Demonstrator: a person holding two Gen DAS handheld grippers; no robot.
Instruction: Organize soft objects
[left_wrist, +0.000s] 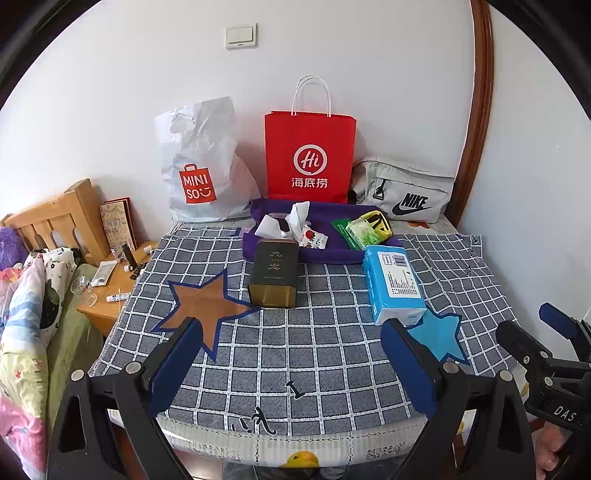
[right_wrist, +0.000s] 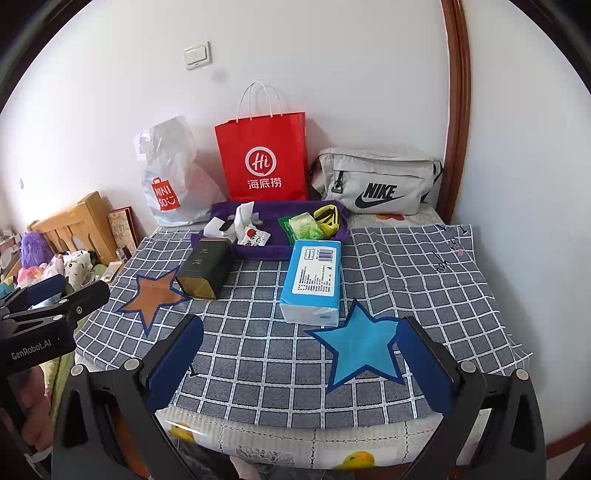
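Tissue pack (right_wrist: 314, 278), the soft blue-and-white one, lies flat on the checked cloth (right_wrist: 424, 280) at the centre of the right wrist frame, its far end just short of the purple tray (right_wrist: 255, 253) and its near end just beyond the blue star (right_wrist: 360, 347). Left of it a dark tea tin (right_wrist: 205, 267) lies on its side beside the brown star (right_wrist: 151, 297). Socks (right_wrist: 242, 221) and green packets (right_wrist: 304, 227) already sit in the tray in the upper middle of the frame. Both tools hang back over the near edge of the cloth: the left gripper (left_wrist: 291, 363) and the right gripper (right_wrist: 299, 363) each have their jaws spread wide with nothing between the pads. Which item goes where cannot be settled from this scene; the pack may be waiting to be sorted or may already lie where it is meant to. If the pack is the one to be handled, a good grasp would likely take it across its narrow width near the middle, with the pads square to the long sides, since the wrapper looks slippery and the contents will give. Squeezing only until the sides dimple should keep it from bulging out, and a level lift would avoid dragging the cloth into wrinkles. The hard tin beside it is best kept clear of the approach.
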